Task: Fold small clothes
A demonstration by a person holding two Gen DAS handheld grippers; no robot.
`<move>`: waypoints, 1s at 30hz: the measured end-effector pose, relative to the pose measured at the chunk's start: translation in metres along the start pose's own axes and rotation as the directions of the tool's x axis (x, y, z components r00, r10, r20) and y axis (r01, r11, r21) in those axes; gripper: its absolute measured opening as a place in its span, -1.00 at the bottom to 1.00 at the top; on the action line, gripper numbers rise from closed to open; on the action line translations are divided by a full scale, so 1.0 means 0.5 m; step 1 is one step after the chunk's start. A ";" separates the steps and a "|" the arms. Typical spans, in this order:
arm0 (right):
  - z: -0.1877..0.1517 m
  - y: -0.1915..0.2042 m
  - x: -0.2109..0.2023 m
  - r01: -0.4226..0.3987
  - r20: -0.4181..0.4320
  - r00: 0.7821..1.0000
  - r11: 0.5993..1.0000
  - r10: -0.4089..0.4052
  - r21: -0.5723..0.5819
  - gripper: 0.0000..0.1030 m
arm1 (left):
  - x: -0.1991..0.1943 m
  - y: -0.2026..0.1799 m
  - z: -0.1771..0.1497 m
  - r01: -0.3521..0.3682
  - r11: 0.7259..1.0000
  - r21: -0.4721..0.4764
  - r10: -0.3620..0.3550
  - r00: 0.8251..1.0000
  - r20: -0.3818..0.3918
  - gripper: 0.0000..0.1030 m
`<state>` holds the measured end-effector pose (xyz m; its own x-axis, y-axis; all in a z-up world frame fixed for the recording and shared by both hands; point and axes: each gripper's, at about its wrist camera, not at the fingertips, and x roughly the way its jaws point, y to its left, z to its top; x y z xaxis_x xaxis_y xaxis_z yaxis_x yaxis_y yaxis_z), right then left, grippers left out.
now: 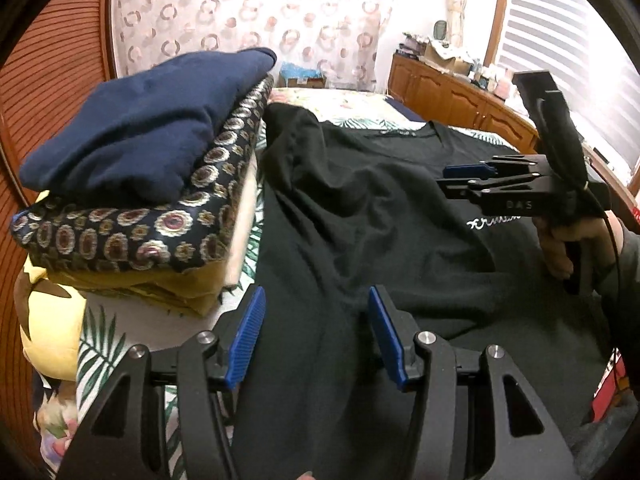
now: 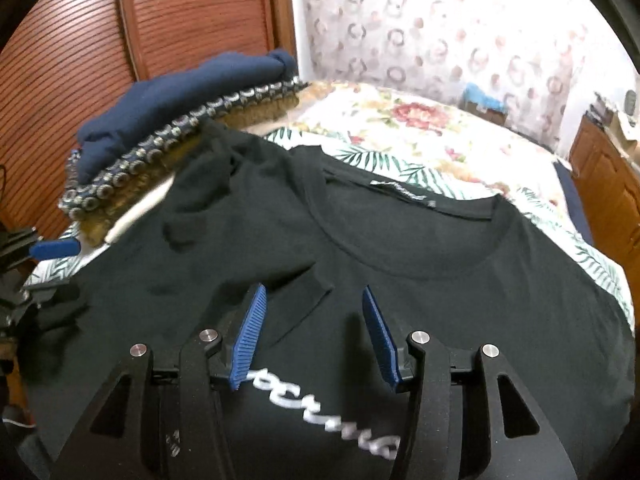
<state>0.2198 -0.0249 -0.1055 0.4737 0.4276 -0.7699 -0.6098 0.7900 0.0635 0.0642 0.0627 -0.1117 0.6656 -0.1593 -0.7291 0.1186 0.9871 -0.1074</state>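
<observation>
Black T-shirt [image 2: 400, 288]: spread front-up on the bed [image 2: 420, 128], collar toward the far wall.
Left gripper [image 1: 316, 336]: jaws half open over the shirt, gripping nothing.
Right gripper [image 2: 312, 332]: jaws parted above the chest lettering, empty.
Folded pile [image 1: 132, 184]: beside the shirt's sleeve.

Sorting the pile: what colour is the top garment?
Navy blue top garment, clearest in the left wrist view.

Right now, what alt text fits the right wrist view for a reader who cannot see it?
A black T-shirt lies spread face up on a floral bedspread, collar away from the camera. The right gripper hangs over it, fingers apart and holding nothing. A stack of folded clothes sits at upper left.
</observation>
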 end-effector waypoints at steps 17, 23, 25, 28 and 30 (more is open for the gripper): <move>-0.013 -0.052 -0.047 0.091 0.041 0.995 0.994 -0.094 0.063 -0.97 | 0.050 -0.029 0.017 -0.025 0.999 0.025 0.026 0.999 -0.045 0.03; -0.016 -0.052 -0.076 0.063 0.075 0.995 0.995 -0.069 0.082 -0.90 | 0.055 -0.038 0.016 -0.050 0.997 0.055 0.053 0.997 -0.053 0.09; -0.025 -0.052 -0.094 0.067 0.087 0.993 0.994 -0.074 0.086 -0.82 | 0.054 -0.038 0.015 -0.050 0.997 0.056 0.053 0.997 -0.053 0.10; -0.052 -0.059 -0.131 0.077 0.109 0.990 0.992 -0.088 0.098 -0.69 | 0.054 -0.035 0.015 -0.039 0.998 0.052 0.042 0.998 -0.054 0.14; -0.072 -0.075 -0.159 0.095 0.121 0.987 0.989 -0.108 0.113 -0.42 | 0.054 -0.037 0.013 -0.042 0.997 0.059 0.045 0.998 -0.054 0.16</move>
<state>0.1819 -0.1044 -0.0696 0.6102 0.3895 -0.6899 -0.4867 0.8714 0.0616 0.0847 0.0400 -0.1248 0.6295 -0.1137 -0.7686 0.1338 0.9903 -0.0369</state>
